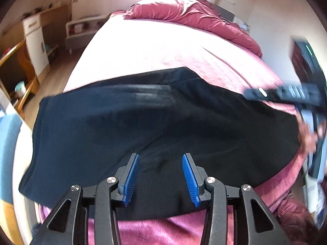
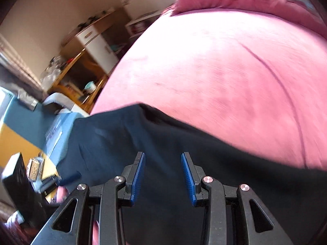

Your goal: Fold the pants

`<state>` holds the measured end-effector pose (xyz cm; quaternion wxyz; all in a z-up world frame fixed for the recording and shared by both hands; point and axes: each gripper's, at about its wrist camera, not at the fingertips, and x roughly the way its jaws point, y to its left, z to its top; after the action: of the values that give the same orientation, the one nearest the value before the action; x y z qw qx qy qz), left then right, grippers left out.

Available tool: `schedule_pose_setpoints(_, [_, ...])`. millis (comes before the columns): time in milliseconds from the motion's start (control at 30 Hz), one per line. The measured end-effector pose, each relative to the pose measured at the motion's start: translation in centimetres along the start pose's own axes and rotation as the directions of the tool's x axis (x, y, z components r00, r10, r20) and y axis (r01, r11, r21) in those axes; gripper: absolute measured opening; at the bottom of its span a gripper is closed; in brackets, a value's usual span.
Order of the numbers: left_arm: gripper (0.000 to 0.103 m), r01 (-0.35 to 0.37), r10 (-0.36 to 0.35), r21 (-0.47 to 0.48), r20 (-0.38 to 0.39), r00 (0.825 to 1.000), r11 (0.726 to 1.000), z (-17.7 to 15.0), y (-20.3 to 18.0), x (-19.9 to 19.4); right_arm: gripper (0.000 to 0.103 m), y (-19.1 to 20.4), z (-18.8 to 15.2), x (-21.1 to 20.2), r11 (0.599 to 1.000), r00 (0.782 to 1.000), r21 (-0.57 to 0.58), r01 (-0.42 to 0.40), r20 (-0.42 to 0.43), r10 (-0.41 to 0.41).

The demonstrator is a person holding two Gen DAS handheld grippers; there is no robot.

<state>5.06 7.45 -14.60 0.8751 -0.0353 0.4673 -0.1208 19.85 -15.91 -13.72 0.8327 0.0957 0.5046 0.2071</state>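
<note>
Pants [image 1: 163,122] lie flat across the near end of the bed [image 1: 153,47]. Our left gripper [image 1: 161,157] and right gripper [image 2: 163,157] hover over them, empty and spread; we should pinch matching edges evenly.

A home bedroom. A wide bed [image 1: 155,47] with a pink sheet fills the view, a crumpled red duvet [image 1: 192,12] heaped at its far end. Wooden shelves [image 1: 18,61] and a white cabinet [image 1: 35,40] line the wall.
</note>
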Motion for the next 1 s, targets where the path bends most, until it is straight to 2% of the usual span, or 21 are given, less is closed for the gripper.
schedule_pose_setpoints(133, [0.047, -0.008, 0.008, 0.006, 0.017, 1.0, 1.0, 0.7, 0.2, 1.1, 0.037, 1.3, 3.8, 4.2, 0.999, 0.996, -0.007, -0.045, -0.079, 0.044])
schedule_pose_setpoints(200, [0.049, -0.003, 0.003, -0.013, 0.004, 1.0, 1.0, 1.0, 0.4, 1.8, 0.038, 1.2, 4.6, 6.3, 0.998, 0.989, -0.001, -0.068, -0.13, 0.068])
schedule_pose_setpoints(267, [0.051, 0.007, -0.007, -0.036, -0.009, 1.0, 0.999, 1.2, 1.0, 2.5, 0.038, 1.2, 5.3, 7.9, 0.999, 0.986, -0.012, -0.05, -0.163, 0.048])
schedule_pose_setpoints(333, [0.052, 0.004, -0.005, -0.038, -0.01, 1.0, 0.999, 1.6, 1.1, 3.2, 0.036, 1.2, 5.9, 9.6, 0.997, 0.974, -0.002, -0.082, -0.211, 0.08])
schedule_pose_setpoints(400, [0.053, 0.01, -0.011, -0.046, -0.018, 1.0, 0.999, 1.8, 1.4, 3.6, 0.013, 1.6, 6.3, 10.1, 0.992, 0.966, -0.015, -0.126, -0.228, 0.12])
schedule_pose_setpoints(500, [0.053, 0.007, -0.008, -0.055, -0.028, 1.0, 0.998, 2.0, 1.9, 4.2, 0.008, 3.8, 7.5, 10.4, 0.987, 0.969, -0.091, -0.132, -0.224, 0.109])
schedule_pose_setpoints(600, [0.053, 0.012, -0.014, -0.069, -0.033, 0.999, 0.998, 2.2, 2.3, 4.8, 0.007, 3.0, 8.3, 10.2, 0.989, 0.979, -0.112, -0.093, -0.192, 0.07])
schedule_pose_setpoints(667, [0.053, 0.005, -0.007, -0.071, -0.032, 0.999, 0.997, 1.9, 2.5, 5.0, 0.007, 2.5, 8.9, 12.0, 0.993, 0.977, -0.093, -0.07, -0.209, 0.049])
schedule_pose_setpoints(767, [0.053, -0.007, 0.005, -0.066, -0.028, 1.0, 0.998, 1.8, 2.5, 5.4, 0.007, 2.2, 8.2, 14.3, 0.992, 0.973, -0.123, -0.027, -0.231, -0.002])
schedule_pose_setpoints(867, [0.053, -0.021, 0.02, -0.056, -0.031, 0.999, 0.998, 1.6, 2.3, 5.1, 0.007, 1.9, 8.3, 14.4, 0.995, 0.976, -0.095, -0.041, -0.217, 0.019])
schedule_pose_setpoints(933, [0.053, -0.02, 0.018, -0.051, -0.041, 0.999, 0.999, 1.8, 2.1, 4.8, 0.007, 1.7, 8.4, 12.7, 0.996, 0.98, -0.068, -0.062, -0.192, 0.048])
schedule_pose_setpoints(1000, [0.053, -0.006, 0.003, -0.06, -0.038, 0.999, 0.998, 2.1, 2.4, 4.5, 0.014, 1.9, 8.0, 10.2, 0.996, 0.988, -0.051, -0.072, -0.139, 0.064])
